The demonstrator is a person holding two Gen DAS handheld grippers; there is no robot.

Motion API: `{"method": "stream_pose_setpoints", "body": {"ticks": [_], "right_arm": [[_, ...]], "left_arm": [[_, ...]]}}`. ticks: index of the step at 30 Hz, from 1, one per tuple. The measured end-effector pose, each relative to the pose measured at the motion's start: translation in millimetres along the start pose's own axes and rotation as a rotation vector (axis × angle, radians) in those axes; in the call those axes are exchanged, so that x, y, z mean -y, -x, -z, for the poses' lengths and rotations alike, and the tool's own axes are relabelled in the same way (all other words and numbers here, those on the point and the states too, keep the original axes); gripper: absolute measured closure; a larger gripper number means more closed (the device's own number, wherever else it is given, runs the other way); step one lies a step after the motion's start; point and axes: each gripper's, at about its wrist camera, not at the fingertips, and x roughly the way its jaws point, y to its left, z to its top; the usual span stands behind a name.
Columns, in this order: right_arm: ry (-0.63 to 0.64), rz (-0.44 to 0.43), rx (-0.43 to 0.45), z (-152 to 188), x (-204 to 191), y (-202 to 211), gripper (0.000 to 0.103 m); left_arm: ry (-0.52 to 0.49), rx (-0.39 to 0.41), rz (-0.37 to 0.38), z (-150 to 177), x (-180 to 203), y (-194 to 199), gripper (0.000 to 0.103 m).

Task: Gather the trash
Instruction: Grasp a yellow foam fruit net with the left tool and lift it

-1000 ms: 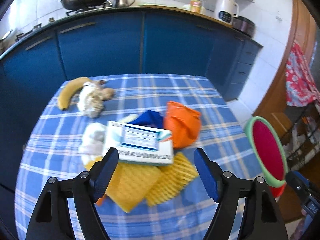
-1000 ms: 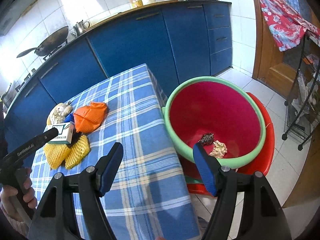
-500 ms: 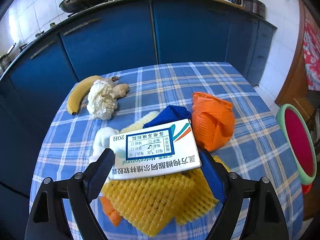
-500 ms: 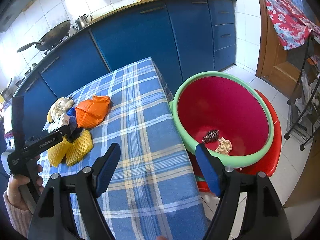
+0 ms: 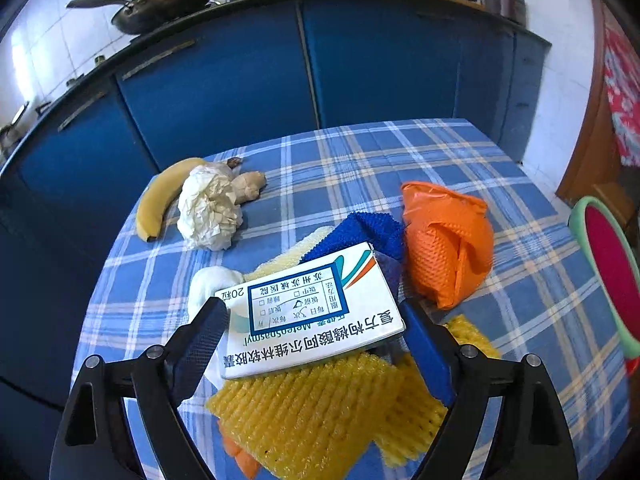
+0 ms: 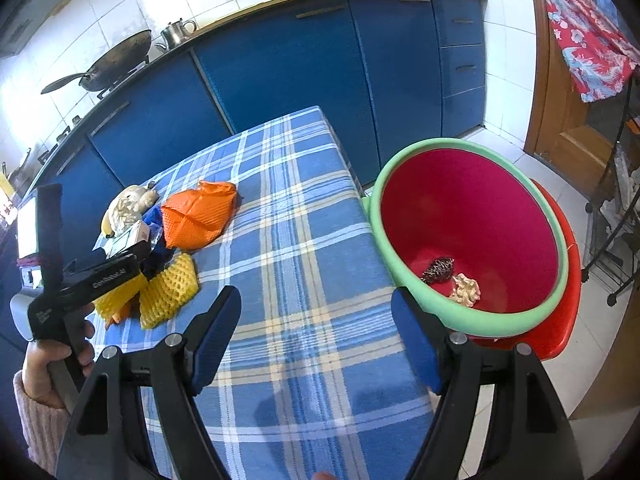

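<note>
Left gripper (image 5: 316, 344) has closed in around the medicine box (image 5: 308, 312) (jaws flanking it).

The table (image 5: 460, 148) has a woven blue plaid cloth on it, matt and a bit coarse looking. The medicine box (image 5: 308, 316) is smooth printed cardboard with a slight sheen. Under it are yellow foam nets (image 5: 316, 412), that soft squishy mesh stuff, matt. The orange bag (image 5: 448, 240) is thin plastic, embossed with little bumps and a bit shiny at the folds. The blue piece (image 5: 368, 228) looks like knobbly foam or cloth, can't tell which. The crumpled paper ball (image 5: 208, 212) is dull white and wrinkly. The basin (image 6: 468, 232) is glossy smooth plastic. The left gripper (image 5: 312, 344) has black matt plastic arms and textured blue pads (image 5: 426, 356).
</note>
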Motion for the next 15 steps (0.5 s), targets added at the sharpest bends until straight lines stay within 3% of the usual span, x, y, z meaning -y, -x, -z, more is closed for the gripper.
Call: {"method": "stream_pose_setpoints", "body": {"ticks": [6, 11, 15], "right_arm": [[0.007, -0.012, -0.003, 1, -6, -1, 0.025], [0.017, -0.022, -0.007, 3, -11, -2, 0.025], [0.024, -0.024, -0.009, 3, -14, -3, 0.025]], "left_arm": [[-0.082, -0.038, -0.035, 6, 9, -7, 0.014], [-0.003, -0.060, 0.007, 14, -6, -9, 0.016], [0.049, -0.020, 0.063, 13, -19, 3, 0.037]]}}
